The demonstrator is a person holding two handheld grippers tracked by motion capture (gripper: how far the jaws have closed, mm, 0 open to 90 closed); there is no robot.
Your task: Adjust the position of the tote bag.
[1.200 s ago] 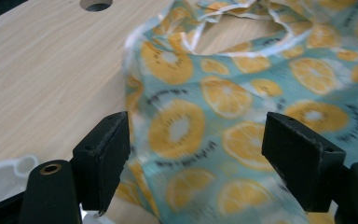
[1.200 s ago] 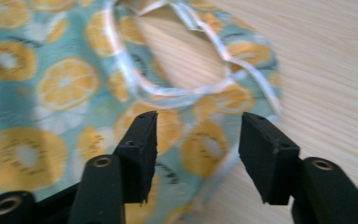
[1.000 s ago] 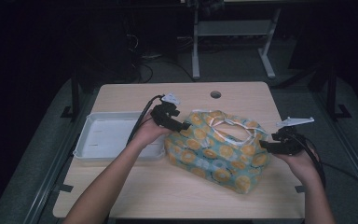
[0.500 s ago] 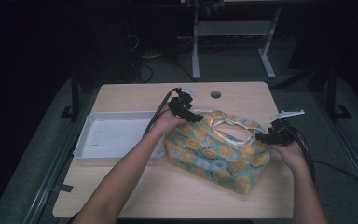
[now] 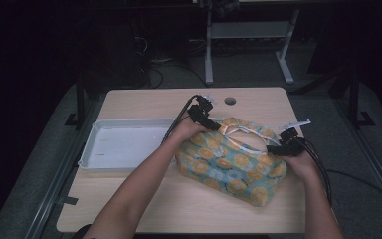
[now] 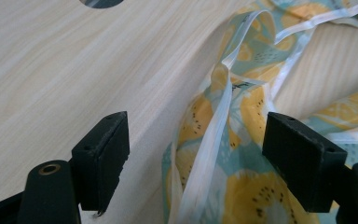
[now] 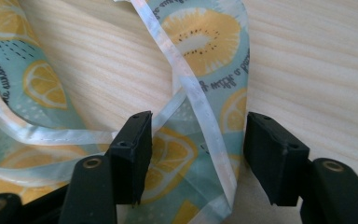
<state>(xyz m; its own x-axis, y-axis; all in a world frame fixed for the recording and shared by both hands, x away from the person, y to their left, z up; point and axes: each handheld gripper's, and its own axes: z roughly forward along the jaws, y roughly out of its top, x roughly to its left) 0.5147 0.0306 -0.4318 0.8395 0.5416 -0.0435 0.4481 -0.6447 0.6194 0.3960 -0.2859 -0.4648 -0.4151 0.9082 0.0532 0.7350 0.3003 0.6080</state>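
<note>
A teal bag (image 5: 231, 162) printed with citrus slices, white-trimmed, lies on the wooden table (image 5: 144, 204) between both grippers. Left gripper (image 5: 213, 124) gapes over one corner; right gripper (image 5: 272, 148), jaws just narrowing, straddles the other, seemingly not pinching. A clear tray (image 5: 124, 144) sits beyond the left gripper.

Teal bag (image 5: 231, 164), yellow citrus print.
</note>
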